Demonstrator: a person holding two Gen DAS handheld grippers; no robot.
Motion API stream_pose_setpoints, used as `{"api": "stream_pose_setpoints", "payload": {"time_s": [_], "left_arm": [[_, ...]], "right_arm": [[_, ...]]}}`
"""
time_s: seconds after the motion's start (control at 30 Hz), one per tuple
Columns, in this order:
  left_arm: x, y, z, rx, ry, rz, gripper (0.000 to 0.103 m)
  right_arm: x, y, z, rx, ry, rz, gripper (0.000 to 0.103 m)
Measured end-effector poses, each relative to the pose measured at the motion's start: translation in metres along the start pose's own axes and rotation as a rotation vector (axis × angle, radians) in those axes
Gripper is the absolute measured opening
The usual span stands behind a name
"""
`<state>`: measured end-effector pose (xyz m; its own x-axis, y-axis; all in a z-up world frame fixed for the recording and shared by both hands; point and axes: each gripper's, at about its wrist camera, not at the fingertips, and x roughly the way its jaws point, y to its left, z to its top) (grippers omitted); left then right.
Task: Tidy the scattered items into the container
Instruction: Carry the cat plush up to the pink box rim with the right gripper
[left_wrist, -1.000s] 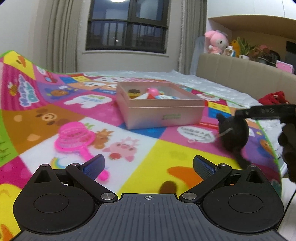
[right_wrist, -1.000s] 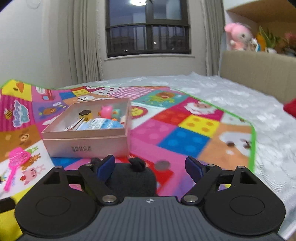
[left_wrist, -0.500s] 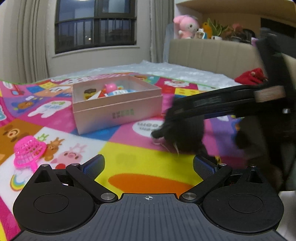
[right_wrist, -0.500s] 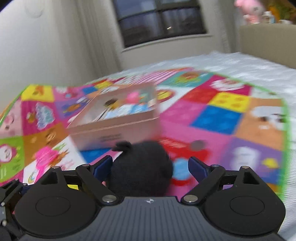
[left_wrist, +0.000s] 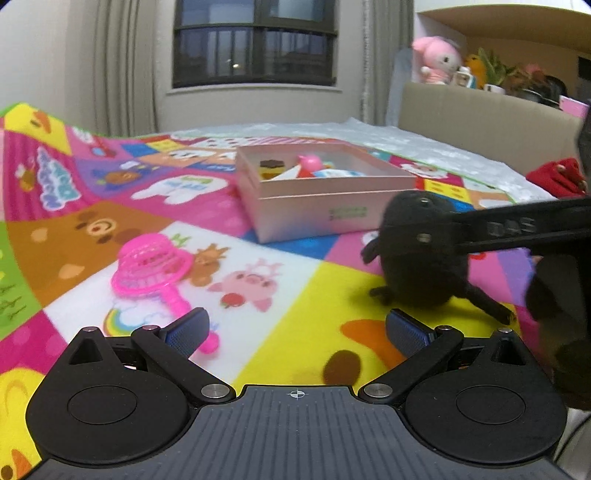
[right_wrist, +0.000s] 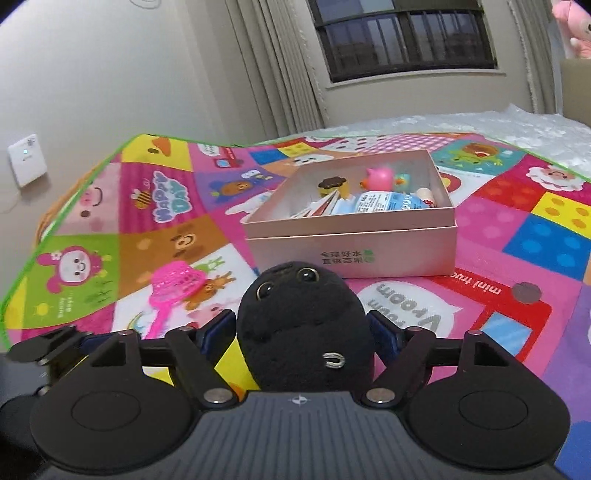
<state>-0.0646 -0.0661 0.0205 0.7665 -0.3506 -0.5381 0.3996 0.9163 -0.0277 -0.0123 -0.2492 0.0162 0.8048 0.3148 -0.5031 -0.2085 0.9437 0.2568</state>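
The right gripper squeezes the black plush toy; the pink box sits just above it in the frame, while the left gripper is open and holds nothing

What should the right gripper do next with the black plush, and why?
Probably lift it and carry it forward over the pink box: the right gripper is shut on the black plush, which sits just short of the box's near wall, and the box is open.

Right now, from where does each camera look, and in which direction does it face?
Left wrist: low over the mat, facing the pink box; its own open fingers show, and the right gripper.
Right wrist: behind the black plush held in its fingers, facing the box.
Shared: box, plush, pink net.
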Motion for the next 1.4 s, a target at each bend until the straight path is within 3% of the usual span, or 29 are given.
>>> {"api": "stream_pose_setpoints", "payload": {"time_s": [0.17,0.33,0.37,0.43,0.47,0.8,0.97,1.1,1.3,1.4], "left_arm": [[-0.001,0.004,-0.003,-0.015,0.003,-0.003,0.103],[-0.002,0.008,-0.005,-0.033,0.009,0.006,0.103],[-0.002,0.008,-0.005,-0.037,0.009,0.006,0.103],[-0.004,0.009,-0.005,-0.040,0.007,0.005,0.103],[-0.005,0.009,-0.006,-0.040,0.006,0.006,0.103],[-0.009,0.018,-0.005,-0.067,-0.003,0.031,0.103],[-0.007,0.029,-0.004,-0.109,0.004,0.063,0.103],[-0.002,0.037,-0.004,-0.142,0.018,0.079,0.103],[0.000,0.039,-0.005,-0.149,0.020,0.075,0.103],[0.002,0.040,-0.003,-0.157,0.023,0.065,0.103]], "right_arm": [[-0.009,0.003,-0.013,-0.064,-0.009,-0.085,0.087],[-0.011,0.003,-0.021,-0.099,-0.002,-0.111,0.087],[-0.010,0.003,-0.021,-0.094,-0.007,-0.125,0.085],[-0.009,0.002,-0.017,-0.083,-0.030,-0.153,0.068],[-0.009,0.002,-0.012,-0.083,-0.040,-0.157,0.067],[0.017,0.033,0.006,-0.241,-0.077,-0.177,0.066],[0.028,0.045,0.005,-0.307,-0.077,-0.195,0.069],[0.026,0.041,0.005,-0.293,-0.085,-0.196,0.087],[0.032,0.029,0.007,-0.217,-0.062,-0.214,0.088],[0.028,0.016,0.005,-0.138,-0.069,-0.183,0.088]]}}
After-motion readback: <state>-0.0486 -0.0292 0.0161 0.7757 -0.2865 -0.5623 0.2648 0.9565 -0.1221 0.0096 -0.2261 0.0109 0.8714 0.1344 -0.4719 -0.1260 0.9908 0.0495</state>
